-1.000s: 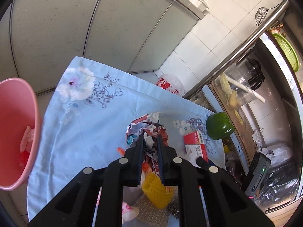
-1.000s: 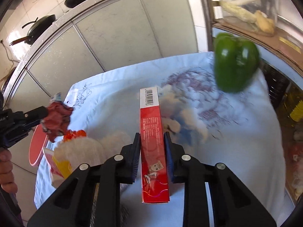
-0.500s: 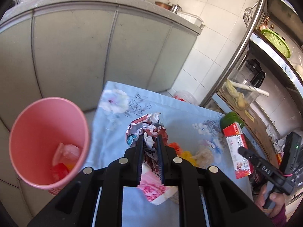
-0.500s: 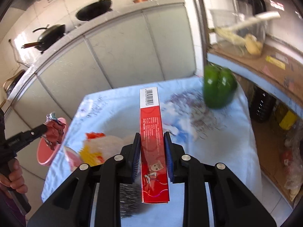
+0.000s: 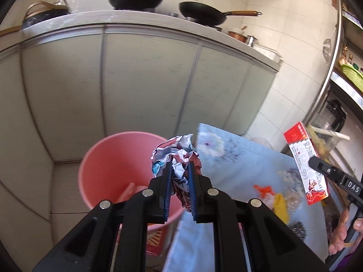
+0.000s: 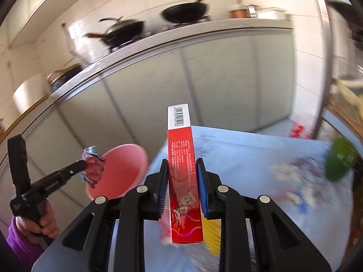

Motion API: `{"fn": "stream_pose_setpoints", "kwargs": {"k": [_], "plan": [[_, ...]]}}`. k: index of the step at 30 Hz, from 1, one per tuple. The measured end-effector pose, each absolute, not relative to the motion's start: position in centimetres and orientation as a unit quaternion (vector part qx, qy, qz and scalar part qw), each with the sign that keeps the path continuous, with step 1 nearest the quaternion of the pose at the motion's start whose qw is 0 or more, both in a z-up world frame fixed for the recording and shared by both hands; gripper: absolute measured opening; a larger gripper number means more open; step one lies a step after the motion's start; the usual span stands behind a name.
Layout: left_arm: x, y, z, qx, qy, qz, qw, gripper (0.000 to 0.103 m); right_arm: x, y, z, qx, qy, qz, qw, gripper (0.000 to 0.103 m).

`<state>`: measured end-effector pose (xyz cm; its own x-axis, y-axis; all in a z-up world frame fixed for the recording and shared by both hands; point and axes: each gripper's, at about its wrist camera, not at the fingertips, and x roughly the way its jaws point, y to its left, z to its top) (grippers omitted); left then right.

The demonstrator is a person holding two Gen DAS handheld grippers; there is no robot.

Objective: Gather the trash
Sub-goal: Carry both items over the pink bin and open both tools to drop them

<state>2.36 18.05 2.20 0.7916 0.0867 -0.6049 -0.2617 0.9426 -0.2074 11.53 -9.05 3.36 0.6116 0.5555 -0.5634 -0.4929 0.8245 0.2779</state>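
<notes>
Trash in both my hands
My left hand-held gripper clamps crumpled paper at the pink bin's three o'clock rim; my right hand-held gripper clamps a red box.

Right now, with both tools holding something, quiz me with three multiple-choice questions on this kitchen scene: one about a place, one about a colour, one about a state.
1. Where is the crumpled printed paper wad in the left wrist view?
A. In front of the round pink plastic bin's opening
B. On the counter by the pans
C. Under the table

2. What colour is the round pepper on the light blue floral tablecloth?
A. Yellow
B. Green
C. Purple

3. What is the right tool doing?
A. Standing open and empty
B. Shut on the long red cardboard box
C. Shut on a pan handle

Answers: 1 A, the wad in the left tool overlaps the bin opening. 2 B, it is plainly green. 3 B, both pads press the box's sides.
</notes>
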Motion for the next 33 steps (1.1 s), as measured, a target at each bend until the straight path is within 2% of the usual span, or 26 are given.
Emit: {"fn": "stream_pose_setpoints", "kwargs": {"k": [12, 21, 26, 29, 30, 33], "plan": [[1.3, 23.1, -0.8, -0.161, 0.319, 0.155, 0.921, 0.013, 12.8, 4.6, 2.4, 0.019, 0.35, 0.391, 0.851, 0.025], [1.7, 24.7, -3.4, -0.181, 0.345, 0.167, 0.906, 0.013, 14.7, 10.3, -1.4, 0.014, 0.385, 0.407, 0.828, 0.025], [1.9, 24.8, -3.9, -0.173, 0.348, 0.168, 0.906, 0.016, 15.5, 11.7, -3.7, 0.014, 0.411, 0.406, 0.816, 0.026], [1.9, 24.9, -3.8, -0.177, 0.348, 0.166, 0.906, 0.023, 15.7, 12.4, -4.6, -0.001, 0.43, 0.402, 0.808, 0.026], [1.9, 24.9, -3.7, -0.177, 0.346, 0.167, 0.906, 0.025, 15.7, 12.5, -4.7, -0.003, 0.431, 0.402, 0.808, 0.027], [1.9, 24.9, -3.4, -0.179, 0.344, 0.167, 0.907, 0.029, 15.6, 12.4, -4.8, -0.001, 0.428, 0.404, 0.808, 0.04]]}}
